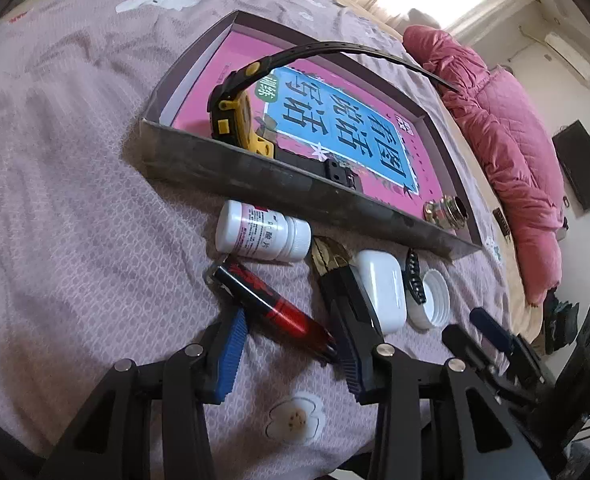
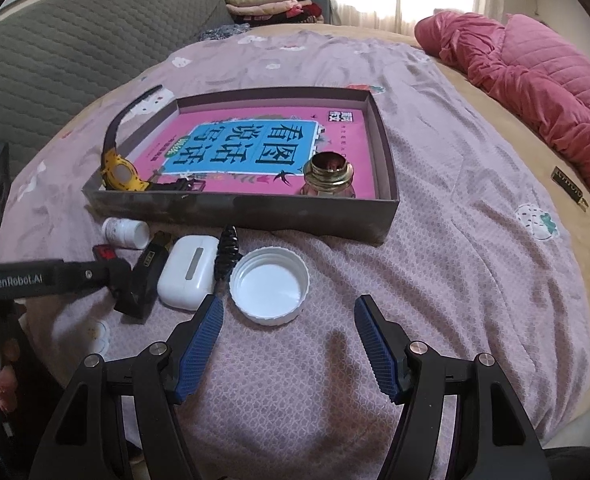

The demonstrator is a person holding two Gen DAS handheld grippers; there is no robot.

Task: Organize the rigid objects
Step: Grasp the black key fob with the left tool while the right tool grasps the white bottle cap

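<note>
Left wrist view, lower centre: the left tool (image 1: 291, 344) gapes around a red pen (image 1: 273, 304), ungripped, so closing comes next, while the right tool (image 2: 289, 340) idles open, empty.

The left wrist camera sits low and close over the mauve patterned bedspread (image 1: 75, 200), tilted, facing the near wall of the shallow dark cardboard box (image 1: 255, 176). The right wrist camera looks from higher and further back, level, toward the same box (image 2: 255, 210). Both share the white ribbed plastic cap (image 1: 431, 300) (image 2: 269, 286)
</note>
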